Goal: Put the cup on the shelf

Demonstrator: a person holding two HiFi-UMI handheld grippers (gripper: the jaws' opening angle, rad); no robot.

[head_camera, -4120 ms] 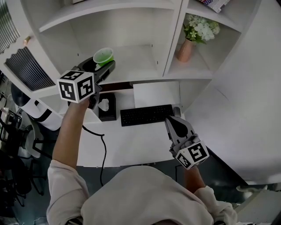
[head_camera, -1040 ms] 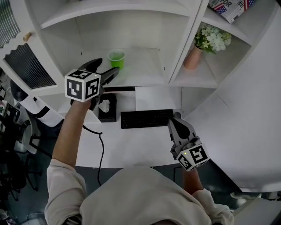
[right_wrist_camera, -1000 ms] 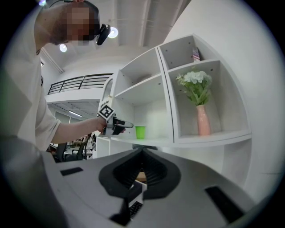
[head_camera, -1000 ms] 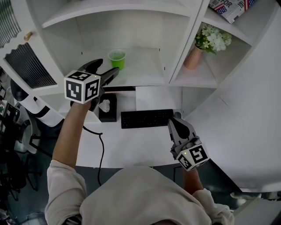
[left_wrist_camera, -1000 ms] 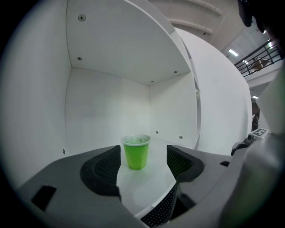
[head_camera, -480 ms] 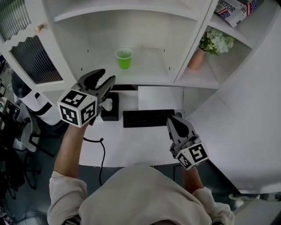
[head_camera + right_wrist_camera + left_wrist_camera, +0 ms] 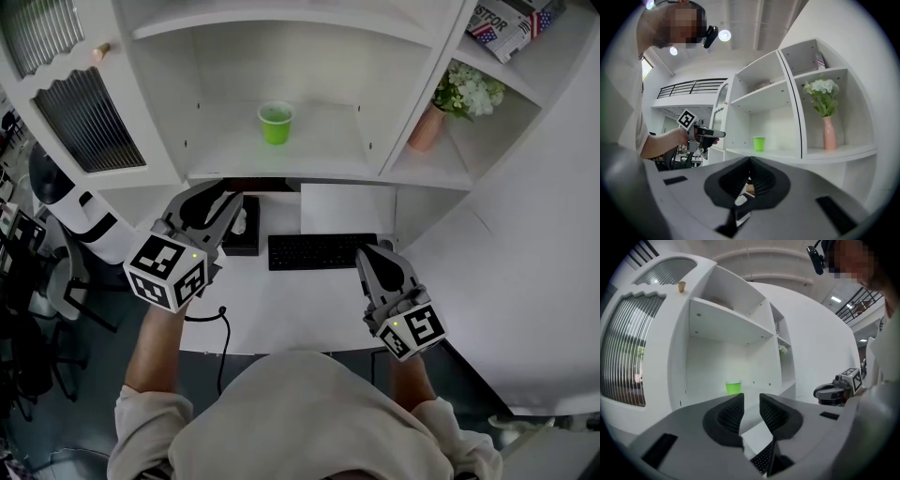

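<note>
Green cup (image 7: 276,122), likely plastic, on shelf (image 7: 323,157); left gripper (image 7: 751,400) fingers just closing, gapped, empty; right gripper (image 7: 750,164) together

Green cup (image 7: 759,144) upright on shelf (image 7: 780,153); right gripper (image 7: 750,160) jaws together, empty.

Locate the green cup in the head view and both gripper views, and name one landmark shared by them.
Head view: green cup upper centre, upright on the shelf.
Left gripper view: green cup low, left of centre, on that shelf.
Right gripper view: green cup near the middle, on that shelf.
Shared landmark: the flower vase in the compartment right of the cup; tiny in the left gripper view.
</note>
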